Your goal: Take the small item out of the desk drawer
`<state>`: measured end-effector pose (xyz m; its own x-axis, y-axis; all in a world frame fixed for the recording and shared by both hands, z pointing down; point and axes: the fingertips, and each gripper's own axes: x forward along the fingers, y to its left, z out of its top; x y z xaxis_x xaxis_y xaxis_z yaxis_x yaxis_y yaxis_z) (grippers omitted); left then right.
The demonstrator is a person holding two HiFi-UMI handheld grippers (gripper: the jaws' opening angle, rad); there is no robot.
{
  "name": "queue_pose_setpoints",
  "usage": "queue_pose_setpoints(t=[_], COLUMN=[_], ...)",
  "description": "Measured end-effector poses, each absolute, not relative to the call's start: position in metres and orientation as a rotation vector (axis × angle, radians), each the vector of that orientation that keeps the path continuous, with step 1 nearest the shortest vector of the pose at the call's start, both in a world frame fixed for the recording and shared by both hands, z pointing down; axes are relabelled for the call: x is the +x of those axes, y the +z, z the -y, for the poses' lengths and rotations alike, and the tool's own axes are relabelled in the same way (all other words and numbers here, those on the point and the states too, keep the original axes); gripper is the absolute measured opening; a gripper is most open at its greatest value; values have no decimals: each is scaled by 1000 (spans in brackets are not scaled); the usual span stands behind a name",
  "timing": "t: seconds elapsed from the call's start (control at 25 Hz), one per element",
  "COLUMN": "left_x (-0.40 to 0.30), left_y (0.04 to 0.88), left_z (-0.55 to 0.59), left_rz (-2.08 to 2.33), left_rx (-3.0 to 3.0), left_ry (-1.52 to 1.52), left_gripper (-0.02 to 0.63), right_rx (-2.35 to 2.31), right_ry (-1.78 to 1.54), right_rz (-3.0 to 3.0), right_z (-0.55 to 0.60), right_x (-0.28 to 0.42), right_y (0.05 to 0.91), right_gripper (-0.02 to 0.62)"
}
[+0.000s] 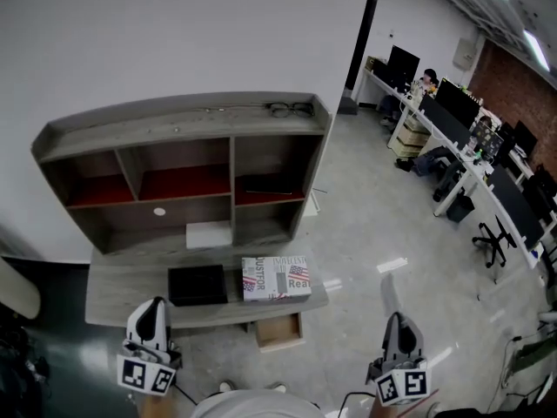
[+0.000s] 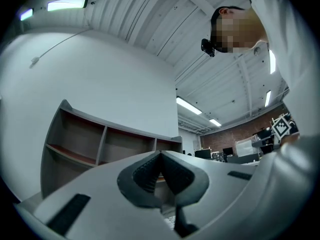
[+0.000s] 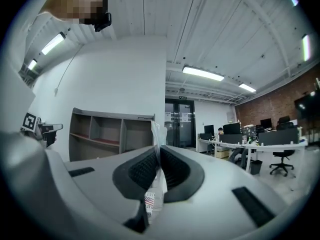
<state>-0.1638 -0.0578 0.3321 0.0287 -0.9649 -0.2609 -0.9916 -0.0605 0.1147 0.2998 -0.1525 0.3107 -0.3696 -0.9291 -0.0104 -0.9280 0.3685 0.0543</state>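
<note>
Right gripper [image 3: 156, 155] jaws pinched shut on clear plastic packet [image 3: 160, 133], off right of desk [image 1: 113, 299]. Left gripper [image 2: 161, 154] closed, empty. Drawer [image 1: 278, 330] open. Flag-printed box [image 1: 276, 279]: "Real" legible.

Bright ceiling strip lights [image 3: 202, 74], fisheye-warped edges, soft foreground.

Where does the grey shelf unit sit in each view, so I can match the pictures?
Head view: shelf unit upper left-centre, on the desk.
Left gripper view: shelf unit at left, mid-height.
Right gripper view: shelf unit left of centre.
Shared landmark: brick wall, right of it in all three.
</note>
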Motion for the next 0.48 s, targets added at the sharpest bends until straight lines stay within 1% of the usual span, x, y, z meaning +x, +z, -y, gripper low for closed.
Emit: queue_pose_setpoints(t=[0.24,0.48], left_x=[-179,-172], left_y=[327,326], left_z=[47,52], left_rz=[-2114,-2060], left_rx=[-2158,-2203], left_ry=[374,351], left_gripper=[17,17], right_rx=[1782,1772], right_ry=[-91,-89], right_rz=[2572,2581], right_z=[148,144], right_x=[300,290], right_y=[302,301], right_gripper=[23,23])
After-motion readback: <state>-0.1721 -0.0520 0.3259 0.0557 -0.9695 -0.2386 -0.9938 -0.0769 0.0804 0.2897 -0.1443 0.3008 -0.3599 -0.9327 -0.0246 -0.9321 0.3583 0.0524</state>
